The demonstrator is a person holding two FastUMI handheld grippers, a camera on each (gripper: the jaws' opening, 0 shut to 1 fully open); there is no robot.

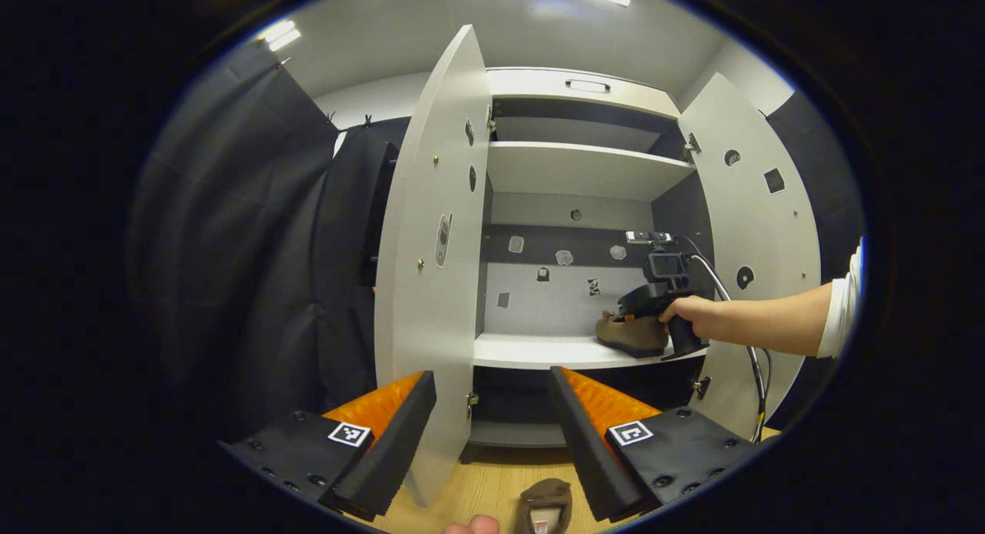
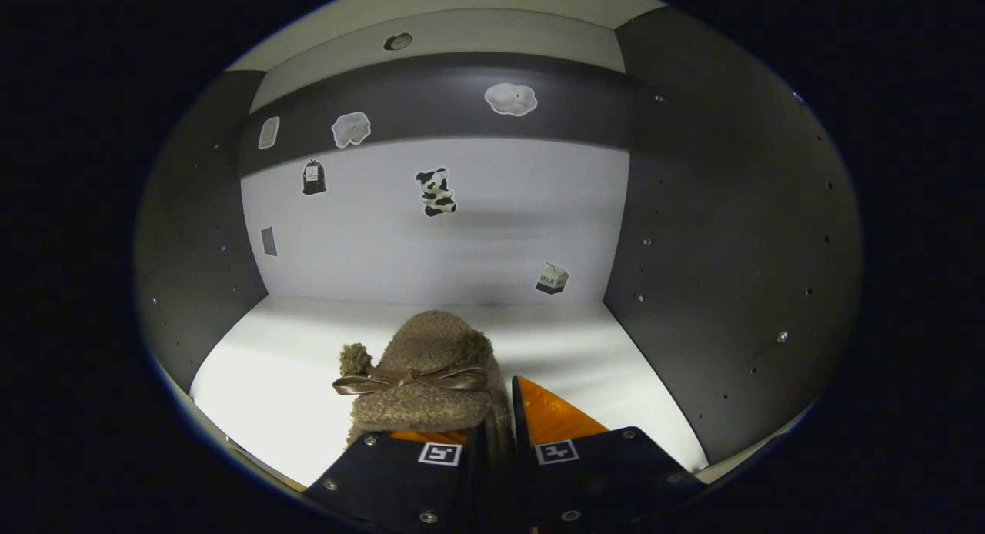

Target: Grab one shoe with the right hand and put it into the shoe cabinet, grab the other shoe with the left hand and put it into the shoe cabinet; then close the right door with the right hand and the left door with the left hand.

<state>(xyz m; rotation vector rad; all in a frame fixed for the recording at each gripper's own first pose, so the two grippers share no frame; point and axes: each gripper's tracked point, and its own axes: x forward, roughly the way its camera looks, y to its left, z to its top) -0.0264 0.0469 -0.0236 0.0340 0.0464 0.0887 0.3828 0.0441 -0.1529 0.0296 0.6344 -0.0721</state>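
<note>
A brown fuzzy shoe [image 2: 423, 372] with a ribbon bow rests on the cabinet's white middle shelf [image 2: 600, 349]. My right gripper [image 2: 499, 430] is shut on that shoe's right side wall. In the left gripper view the same shoe [image 1: 632, 334] lies at the shelf's right end, with the right gripper [image 1: 648, 307] over it and a hand on its handle. My left gripper [image 1: 492, 411] stands open in front of the cabinet, nothing between its fingers. The other brown shoe [image 1: 543, 505] lies on the wooden floor just below it.
Both cabinet doors stand open: the left door [image 1: 431, 272] swings out close to my left gripper's left finger, the right door [image 1: 758, 234] beyond the person's bare forearm [image 1: 769, 326]. Dark side walls [image 2: 731, 234] and a stickered back panel [image 2: 462, 234] enclose the shelf.
</note>
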